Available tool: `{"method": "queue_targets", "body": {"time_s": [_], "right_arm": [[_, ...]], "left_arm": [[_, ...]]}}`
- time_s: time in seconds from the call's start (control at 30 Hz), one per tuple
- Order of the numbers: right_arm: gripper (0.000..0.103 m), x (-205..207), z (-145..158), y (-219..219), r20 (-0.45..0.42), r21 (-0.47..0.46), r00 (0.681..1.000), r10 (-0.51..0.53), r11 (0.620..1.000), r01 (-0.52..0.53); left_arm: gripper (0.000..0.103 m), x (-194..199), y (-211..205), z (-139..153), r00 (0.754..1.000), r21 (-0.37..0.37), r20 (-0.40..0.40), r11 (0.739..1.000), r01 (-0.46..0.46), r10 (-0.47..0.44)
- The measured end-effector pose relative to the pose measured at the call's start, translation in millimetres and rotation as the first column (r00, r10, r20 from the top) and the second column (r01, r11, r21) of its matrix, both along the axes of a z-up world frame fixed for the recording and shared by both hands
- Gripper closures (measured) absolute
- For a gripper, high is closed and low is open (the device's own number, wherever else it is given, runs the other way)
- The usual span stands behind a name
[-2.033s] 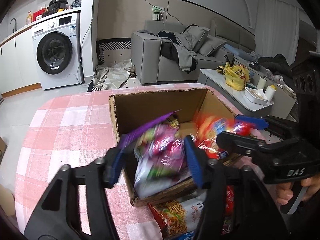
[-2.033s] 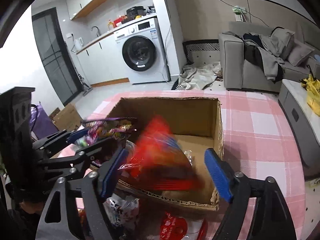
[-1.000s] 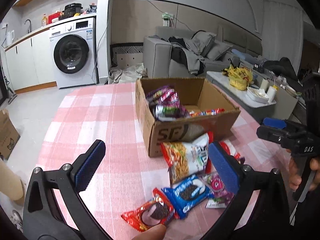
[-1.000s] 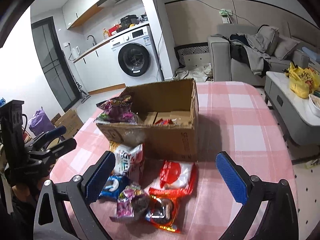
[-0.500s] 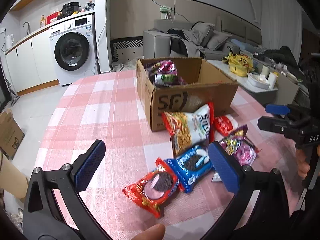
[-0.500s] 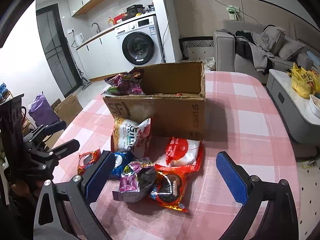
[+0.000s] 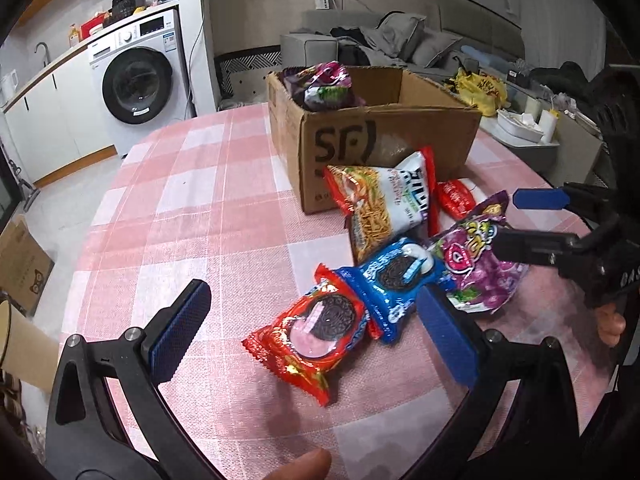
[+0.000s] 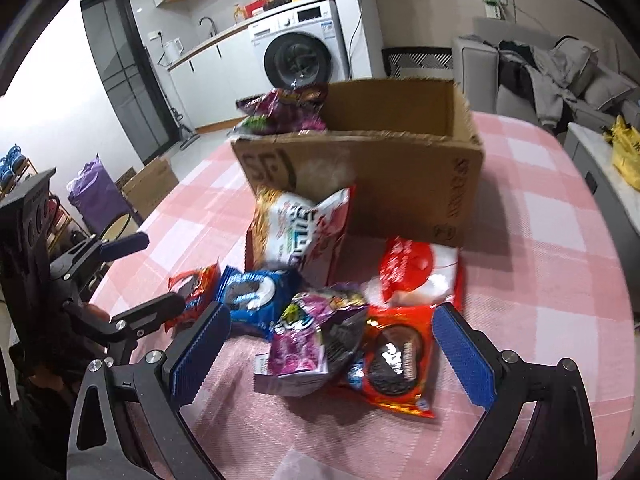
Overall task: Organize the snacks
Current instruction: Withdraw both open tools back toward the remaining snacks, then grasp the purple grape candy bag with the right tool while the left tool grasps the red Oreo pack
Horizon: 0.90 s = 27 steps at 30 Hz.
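Note:
A cardboard box (image 7: 384, 140) (image 8: 400, 176) stands on the pink checked table, with a purple snack bag (image 7: 324, 86) (image 8: 284, 114) sticking out of its corner. In front of it lie a noodle bag (image 7: 384, 204) (image 8: 300, 232), a blue Oreo pack (image 7: 396, 276) (image 8: 250, 296), a red Oreo pack (image 7: 316, 328) (image 8: 192, 286), a purple candy bag (image 7: 476, 264) (image 8: 312, 340), another red Oreo pack (image 8: 396, 364) and a red-white bag (image 8: 416, 272). My left gripper (image 7: 312, 336) is open just above the red Oreo pack. My right gripper (image 8: 332, 356) is open over the purple candy bag.
The table edge (image 7: 100, 208) curves on the left. A washing machine (image 7: 138, 76), a grey sofa (image 7: 384, 36) and a low white table (image 7: 532, 136) stand beyond. A cardboard box (image 8: 150, 190) sits on the floor.
Both grippers let their snack bags go into the box, pulled back from it, and have now dropped lower toward the snacks lying in front of the box.

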State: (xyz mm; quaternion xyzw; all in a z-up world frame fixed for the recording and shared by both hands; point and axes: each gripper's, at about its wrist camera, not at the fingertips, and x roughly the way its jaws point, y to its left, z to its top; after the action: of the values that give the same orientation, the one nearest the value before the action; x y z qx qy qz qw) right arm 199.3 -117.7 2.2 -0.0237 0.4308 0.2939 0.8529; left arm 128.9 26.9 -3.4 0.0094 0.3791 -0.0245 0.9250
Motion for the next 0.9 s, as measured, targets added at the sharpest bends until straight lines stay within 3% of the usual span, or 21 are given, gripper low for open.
{"method": "queue_targets", "body": {"time_s": [0.4,0.67,0.9], "right_arm": [[0.002,-1,-11,15,-0.011,0.04,0.999,0.052,0.998,-0.052],[0.019,2,-21,22,-0.04,0.041,0.998,0.057,0.998,-0.055],[0.022,4,-28,27,-0.039,0.03,0.997,0.06,0.998,-0.059]], "left_arm": [[0.001,11,7,-19,0.998,-0.016,-0.055,0.999,0.03,-0.031],[0.001,14,5,-24,0.997,-0.009,-0.065,0.999,0.041,-0.041],[0.001,16,3,-32,0.995,0.004,-0.082,0.998,0.057,-0.057]]}}
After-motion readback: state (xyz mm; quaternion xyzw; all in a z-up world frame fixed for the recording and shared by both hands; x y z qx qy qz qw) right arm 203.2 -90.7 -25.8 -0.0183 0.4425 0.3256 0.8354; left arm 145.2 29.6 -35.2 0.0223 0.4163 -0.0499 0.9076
